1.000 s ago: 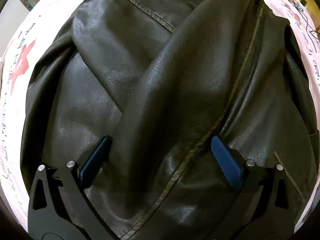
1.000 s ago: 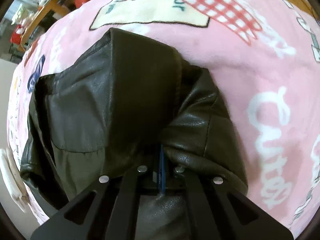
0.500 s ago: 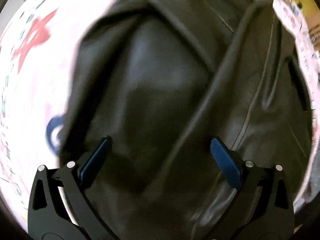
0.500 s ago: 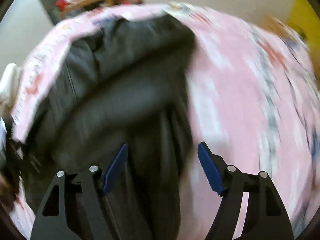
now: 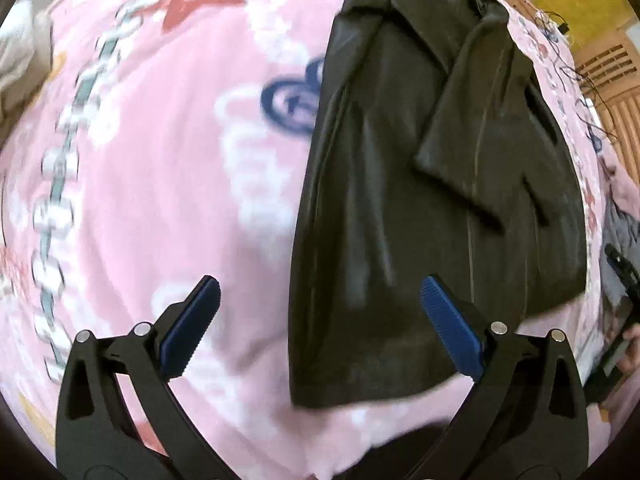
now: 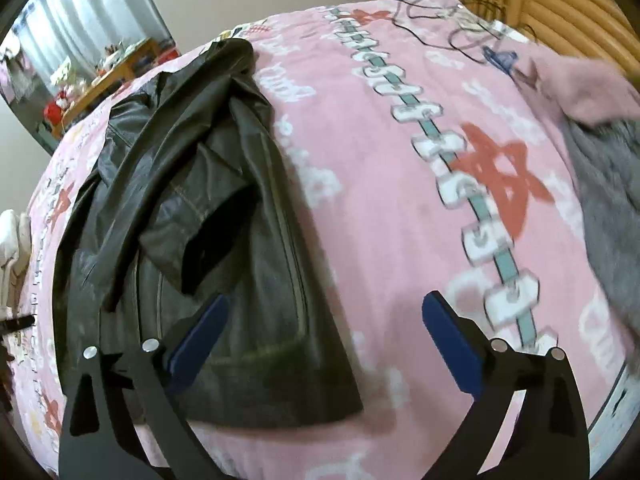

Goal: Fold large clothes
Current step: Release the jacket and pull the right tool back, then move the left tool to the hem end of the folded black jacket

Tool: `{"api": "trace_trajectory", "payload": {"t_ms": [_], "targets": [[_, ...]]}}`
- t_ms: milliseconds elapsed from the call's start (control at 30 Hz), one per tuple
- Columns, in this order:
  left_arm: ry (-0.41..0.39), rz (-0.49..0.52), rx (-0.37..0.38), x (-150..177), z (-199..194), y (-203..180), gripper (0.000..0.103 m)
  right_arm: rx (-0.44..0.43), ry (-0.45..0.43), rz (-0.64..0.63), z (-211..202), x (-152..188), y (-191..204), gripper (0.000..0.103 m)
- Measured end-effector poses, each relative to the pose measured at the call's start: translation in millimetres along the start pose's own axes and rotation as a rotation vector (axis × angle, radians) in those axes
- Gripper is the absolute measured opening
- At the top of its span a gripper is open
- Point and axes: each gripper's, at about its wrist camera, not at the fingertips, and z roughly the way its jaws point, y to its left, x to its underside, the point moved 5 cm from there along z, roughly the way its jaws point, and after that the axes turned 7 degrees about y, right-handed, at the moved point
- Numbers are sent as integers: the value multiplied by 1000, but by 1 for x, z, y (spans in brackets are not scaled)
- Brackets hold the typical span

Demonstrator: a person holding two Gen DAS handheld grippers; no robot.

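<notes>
My left gripper point(image 5: 320, 322) hangs above the bed with its jaws spread wide and nothing between the blue pads point(image 5: 450, 330); one pad sits over bare pink blanket, the other over the lower part of the jacket. My right gripper point(image 6: 322, 342) is just as wide, its jaws opening at this moment, and nothing is caught between its fingers either: the left finger sits over the jacket's hem corner and the right one over the blanket.

Below both grippers I see the dark leather jacket point(image 5: 420, 184) lying flat on the pink blanket point(image 5: 160, 160). It is folded into a long narrow shape, with both sleeves laid across the body; one sleeve point(image 6: 200, 216) ends in an open cuff roughly mid-way down the jacket. In the left wrist view the jacket fills the right half of the picture, its hem nearest me and the collar end far away. In the right wrist view it point(image 6: 224, 208) lies to the left, its long edge running down to a hem corner near my left finger.

The blanket carries white lettering, a red star point(image 6: 500, 172) and a teal strip of letter blocks. At the right edge of the right wrist view lie a grey garment point(image 6: 612, 200) and a pink fuzzy cloth point(image 6: 580, 88). Thin cables point(image 6: 440, 12) trail across the far end of the bed
</notes>
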Motion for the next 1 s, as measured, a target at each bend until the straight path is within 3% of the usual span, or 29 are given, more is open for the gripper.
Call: {"api": "trace_trajectory", "payload": {"t_ms": [233,367,533,667,800,1000], "targets": [[109,-81,185,54,22,24,98,-46,91,75,34,33,-15,95],[177,-179,283,55,57,38,98,-63,122,84,54,40,-14,95],[213,-261,352,44,84,54,98,-67,118,76,75,40,-11,96],[218,-239,356,45,77,49,98,-100,128,90,77,39,-6,96],[211,-177,381,54,69,29,98,-254,186,44,75,39,15,96],[190,-63,276,59,69,0,98,-228,295,-13,102,37,19,97]]}}
